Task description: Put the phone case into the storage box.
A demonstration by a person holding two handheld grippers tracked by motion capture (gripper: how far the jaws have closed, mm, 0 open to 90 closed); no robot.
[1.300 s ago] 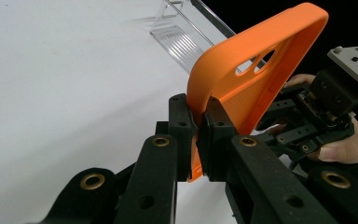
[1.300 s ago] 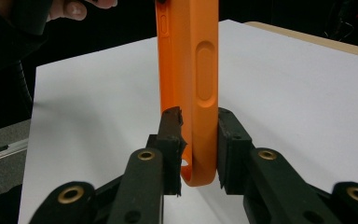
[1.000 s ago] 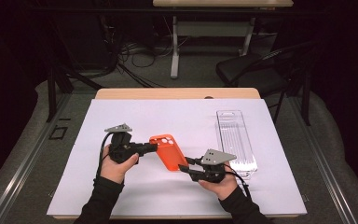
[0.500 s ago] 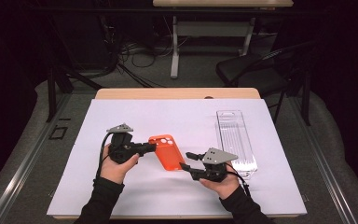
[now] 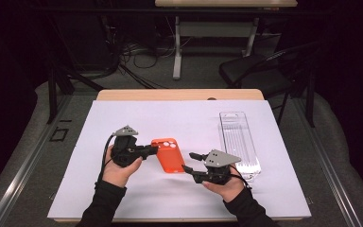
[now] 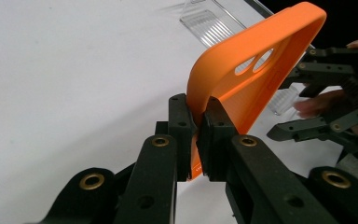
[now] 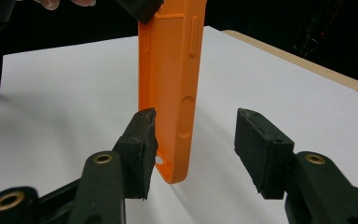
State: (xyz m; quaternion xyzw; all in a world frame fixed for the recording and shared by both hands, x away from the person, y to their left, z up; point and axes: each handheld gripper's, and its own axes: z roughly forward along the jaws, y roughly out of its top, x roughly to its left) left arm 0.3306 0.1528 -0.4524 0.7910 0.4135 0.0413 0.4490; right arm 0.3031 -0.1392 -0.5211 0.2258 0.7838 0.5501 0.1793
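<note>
Clear plastic tray (image 5: 238,142) beside orange case (image 5: 168,154)

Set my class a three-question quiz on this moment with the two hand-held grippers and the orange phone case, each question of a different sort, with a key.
1. True or false: the left gripper is clamped on an edge of the orange phone case.
2. The right gripper is: A) shut on the case, B) open with the case's end between its jaws, C) gripping the clear tray.
3. On what does the tray lie?

Key: 1 true. 2 B. 3 The white sheet covering the table.
</note>
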